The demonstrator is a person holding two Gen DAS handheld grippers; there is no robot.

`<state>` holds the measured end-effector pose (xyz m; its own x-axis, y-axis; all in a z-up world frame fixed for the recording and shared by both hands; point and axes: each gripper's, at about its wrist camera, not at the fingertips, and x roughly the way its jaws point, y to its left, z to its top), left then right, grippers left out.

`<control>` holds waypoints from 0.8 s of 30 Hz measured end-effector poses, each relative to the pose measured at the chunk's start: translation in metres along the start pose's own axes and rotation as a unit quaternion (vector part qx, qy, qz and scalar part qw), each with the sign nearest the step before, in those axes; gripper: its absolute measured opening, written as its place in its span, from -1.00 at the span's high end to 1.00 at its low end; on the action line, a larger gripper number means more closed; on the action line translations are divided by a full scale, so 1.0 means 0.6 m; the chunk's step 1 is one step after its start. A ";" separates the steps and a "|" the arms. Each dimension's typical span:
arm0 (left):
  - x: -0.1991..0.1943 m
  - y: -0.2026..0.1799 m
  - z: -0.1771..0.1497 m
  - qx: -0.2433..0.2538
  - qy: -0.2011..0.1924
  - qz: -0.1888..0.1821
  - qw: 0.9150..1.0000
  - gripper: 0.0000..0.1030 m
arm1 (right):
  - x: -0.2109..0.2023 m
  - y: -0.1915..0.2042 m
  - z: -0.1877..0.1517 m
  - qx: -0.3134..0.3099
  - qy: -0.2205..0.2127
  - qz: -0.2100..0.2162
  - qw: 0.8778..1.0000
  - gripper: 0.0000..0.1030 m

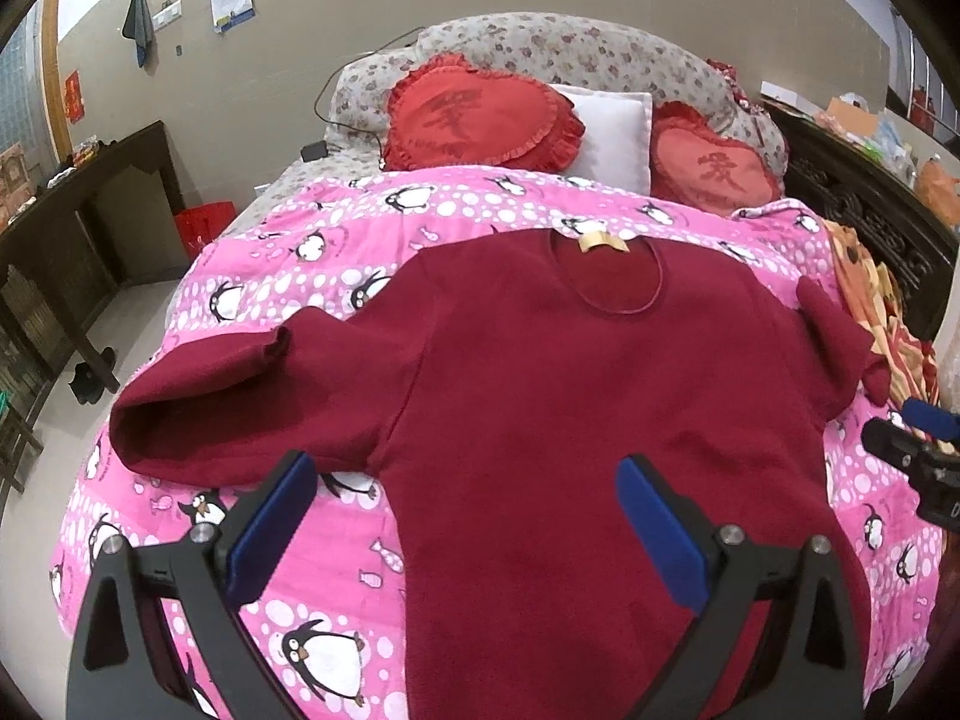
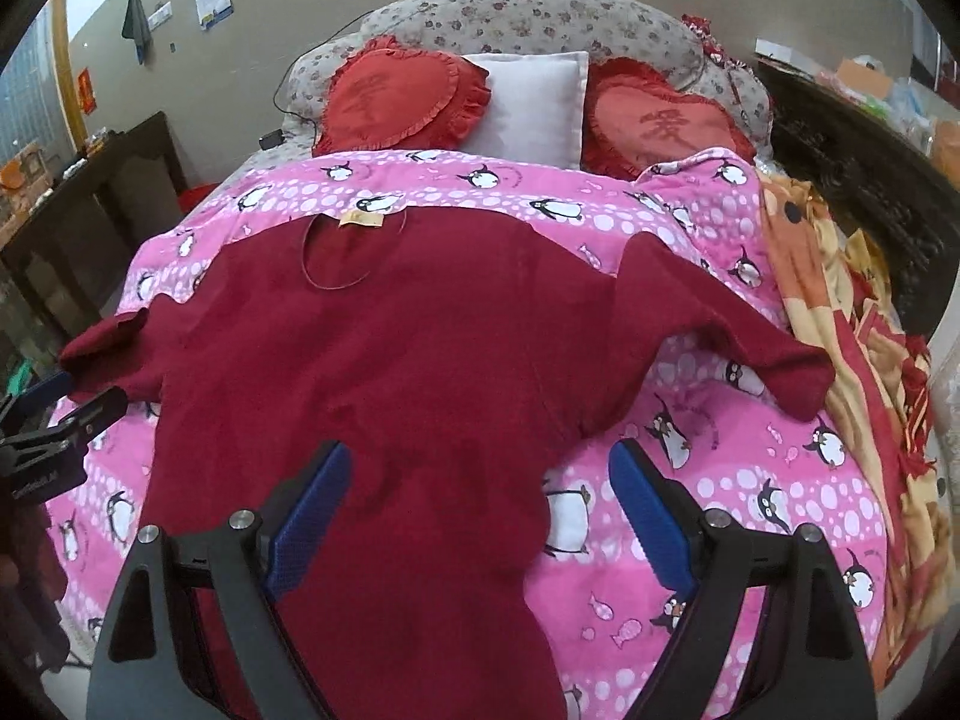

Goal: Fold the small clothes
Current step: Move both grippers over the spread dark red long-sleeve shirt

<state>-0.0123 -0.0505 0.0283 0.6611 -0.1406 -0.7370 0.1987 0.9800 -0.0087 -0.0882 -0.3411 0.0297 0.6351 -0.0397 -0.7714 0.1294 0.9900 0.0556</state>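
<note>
A dark red short-sleeved top [image 1: 540, 372] [image 2: 372, 360] lies spread flat, neck away from me, on a pink penguin quilt [image 1: 336, 228] [image 2: 720, 480]. A yellow label [image 1: 603, 242] shows inside its round neckline. My left gripper [image 1: 468, 480] hovers open over the top's lower left side, its blue pads [image 1: 276, 516] straddling the side seam. My right gripper [image 2: 480, 468] hovers open over the lower right side, with one pad [image 2: 312, 516] above the cloth and the other above the quilt. Each gripper shows at the edge of the other's view [image 1: 912, 456] [image 2: 54, 438].
Two red heart cushions [image 1: 474, 114] [image 2: 666, 120], a white pillow [image 1: 612, 132] and a floral bolster [image 1: 570, 54] lie at the head of the bed. An orange patterned blanket [image 2: 840, 312] is bunched along the right edge. A dark wooden table [image 1: 78, 228] stands to the left.
</note>
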 end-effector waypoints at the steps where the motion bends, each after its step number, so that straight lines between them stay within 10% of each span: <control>1: 0.002 -0.002 0.000 0.001 0.001 0.001 1.000 -0.98 | 0.003 0.002 -0.001 0.001 0.000 0.002 1.000 -0.34; 24: 0.054 0.002 0.013 -0.017 0.002 0.011 1.000 -0.98 | 0.059 0.040 0.016 0.018 -0.001 0.009 1.000 -0.34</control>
<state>0.0149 -0.0547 0.0096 0.6621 -0.1180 -0.7400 0.1595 0.9871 -0.0146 -0.0550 -0.3198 0.0098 0.6395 -0.0228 -0.7685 0.1457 0.9850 0.0920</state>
